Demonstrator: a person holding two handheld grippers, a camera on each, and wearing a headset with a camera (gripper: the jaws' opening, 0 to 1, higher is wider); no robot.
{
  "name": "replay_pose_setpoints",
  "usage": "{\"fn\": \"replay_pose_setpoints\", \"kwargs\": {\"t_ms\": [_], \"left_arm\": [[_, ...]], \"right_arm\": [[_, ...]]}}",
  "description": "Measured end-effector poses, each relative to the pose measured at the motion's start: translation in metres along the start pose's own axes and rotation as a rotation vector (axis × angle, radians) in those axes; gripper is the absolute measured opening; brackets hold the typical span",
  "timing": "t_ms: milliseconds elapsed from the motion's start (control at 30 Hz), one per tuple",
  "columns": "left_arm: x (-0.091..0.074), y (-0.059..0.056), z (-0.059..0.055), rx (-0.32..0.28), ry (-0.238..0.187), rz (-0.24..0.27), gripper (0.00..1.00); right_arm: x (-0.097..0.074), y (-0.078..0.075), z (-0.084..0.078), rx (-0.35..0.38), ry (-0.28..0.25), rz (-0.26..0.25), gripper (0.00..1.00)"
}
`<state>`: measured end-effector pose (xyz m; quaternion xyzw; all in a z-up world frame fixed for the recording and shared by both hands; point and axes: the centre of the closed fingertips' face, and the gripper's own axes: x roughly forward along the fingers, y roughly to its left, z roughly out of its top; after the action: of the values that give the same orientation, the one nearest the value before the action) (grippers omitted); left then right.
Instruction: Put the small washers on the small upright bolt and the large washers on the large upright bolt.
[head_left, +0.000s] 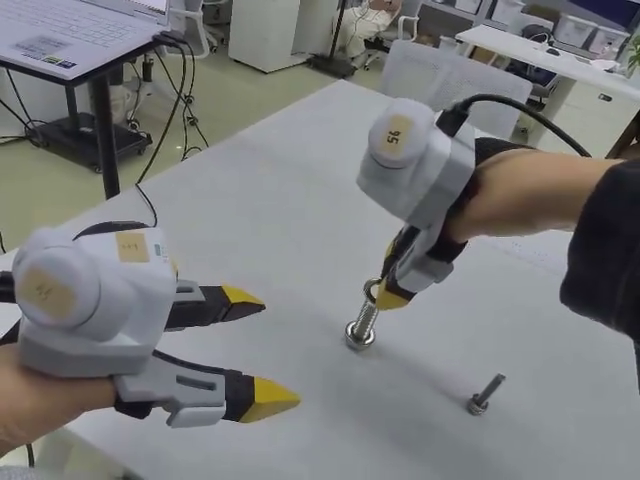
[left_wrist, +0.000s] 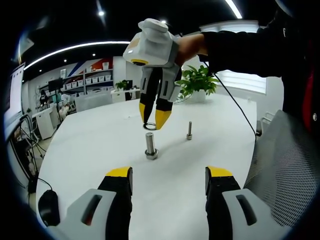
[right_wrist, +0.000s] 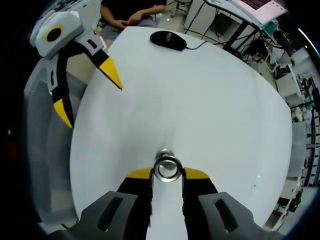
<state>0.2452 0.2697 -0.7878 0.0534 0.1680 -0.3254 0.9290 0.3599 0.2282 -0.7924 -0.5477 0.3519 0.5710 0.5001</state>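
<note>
A silver metal ring washer is gripped between the nearly closed, yellow-tipped jaws of the right hand-held gripper. It is held just above the top of the large upright threaded steel bolt and is not yet slid onto it. The left hand-held gripper is seen wide open, with nothing held in it, near the large bolt but apart from it. The small upright steel bolt is found further aside, well apart from both.

It is judged that the task is only partly done: this washer must be lowered over the large bolt. Whether washers already lie at the foot of either bolt, and how many are left, cannot be told.

The bolts are carried by a white flat surface, on which a black computer mouse with its cable is also laid. Around it an office room is seen, with desks, a green potted plant and a laptop.
</note>
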Motion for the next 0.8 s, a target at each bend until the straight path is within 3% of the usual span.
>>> {"fn": "replay_pose_setpoints", "kwargs": {"t_ms": [800], "left_arm": [[0.002, 0.005, -0.006, -0.016, 0.009, 0.01, 0.6]], "right_arm": [[0.016, -0.002, -0.005, 0.003, 0.021, 0.026, 0.22]]}}
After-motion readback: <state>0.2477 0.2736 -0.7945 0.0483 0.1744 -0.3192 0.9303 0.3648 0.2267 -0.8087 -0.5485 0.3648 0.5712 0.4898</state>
